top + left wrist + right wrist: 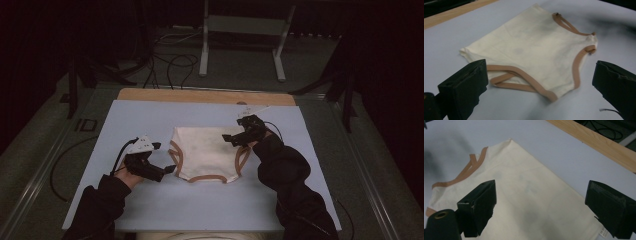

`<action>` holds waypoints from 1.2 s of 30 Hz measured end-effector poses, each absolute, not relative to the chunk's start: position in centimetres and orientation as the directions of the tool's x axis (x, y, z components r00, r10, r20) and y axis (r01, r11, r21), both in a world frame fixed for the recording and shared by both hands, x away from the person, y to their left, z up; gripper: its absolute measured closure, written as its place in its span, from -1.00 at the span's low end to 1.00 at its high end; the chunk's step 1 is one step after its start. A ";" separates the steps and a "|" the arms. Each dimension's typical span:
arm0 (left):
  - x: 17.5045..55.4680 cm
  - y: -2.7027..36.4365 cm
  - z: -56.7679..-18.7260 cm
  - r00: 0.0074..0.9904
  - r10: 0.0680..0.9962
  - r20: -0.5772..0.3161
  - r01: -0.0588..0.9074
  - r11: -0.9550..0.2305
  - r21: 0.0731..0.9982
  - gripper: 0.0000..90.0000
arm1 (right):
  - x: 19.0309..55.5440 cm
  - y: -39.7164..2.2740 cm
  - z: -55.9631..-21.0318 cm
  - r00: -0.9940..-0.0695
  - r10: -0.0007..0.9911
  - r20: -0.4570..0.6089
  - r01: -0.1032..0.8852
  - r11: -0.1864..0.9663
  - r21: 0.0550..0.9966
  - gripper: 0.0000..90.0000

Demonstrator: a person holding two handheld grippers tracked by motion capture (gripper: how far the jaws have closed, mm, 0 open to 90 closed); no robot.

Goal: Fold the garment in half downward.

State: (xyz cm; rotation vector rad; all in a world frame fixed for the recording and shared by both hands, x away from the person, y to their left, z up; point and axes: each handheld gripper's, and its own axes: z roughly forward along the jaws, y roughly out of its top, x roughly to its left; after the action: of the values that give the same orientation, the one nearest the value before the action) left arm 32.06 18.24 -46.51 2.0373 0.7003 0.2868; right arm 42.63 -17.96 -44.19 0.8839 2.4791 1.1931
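Dark sleeves come in from the bottom of the high view, each hand carrying tongs toward a small cream garment (pixel 206 153) with tan trim that lies flat near the middle of the pale blue table (pixel 150 210). At the garment's left side, the left tongs (pixel 167 170) sit low by the tan-edged opening (pixel 509 77), jaws spread wide with nothing between them; in the left gripper view the trim lies just ahead of the black jaws, not yet touched. On the other side, the right tongs (pixel 231 139) hover over the garment's right edge, also wide open and empty, and the right gripper view looks down on plain cream cloth with a small label (pixel 603 233) near the corner. Beyond the garment, a wooden strip (pixel 205 96) borders the table's far side. From here the likely trouble is an uneven pinch: the left jaws could close on only the thin trim loop, or catch a single layer, so the cloth would sag or twist when lifted. Over smooth fabric away from any hem, the right jaws could slide off or bunch it.
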 end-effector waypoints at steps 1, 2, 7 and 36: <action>31.8 18.2 -46.6 0.812 0.579 -0.075 0.365 -0.402 0.839 -0.99 | 42.7 -17.7 -44.1 -0.788 0.615 0.034 0.411 0.482 0.774 -0.78; 31.7 18.1 -46.7 0.815 0.574 -0.074 0.365 -0.411 0.835 -0.99 | 42.7 -17.5 -44.1 -0.789 0.613 0.034 0.408 0.482 0.776 -0.78; 31.4 18.1 -46.9 0.830 0.550 -0.090 0.366 -0.415 0.833 -0.99 | 43.0 -16.0 -43.8 -0.807 0.591 0.027 0.387 0.493 0.779 -0.78; 31.4 15.2 -48.5 0.913 0.399 -0.081 0.316 -0.570 0.759 -0.96 | 45.6 -7.2 -45.5 -0.873 0.485 0.055 0.361 0.565 0.742 -0.77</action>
State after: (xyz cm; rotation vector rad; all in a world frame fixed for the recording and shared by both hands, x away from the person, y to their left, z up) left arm 31.44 15.18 -48.46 2.2196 0.5075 0.1241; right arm 45.61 -7.15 -45.53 0.7186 2.6388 1.1979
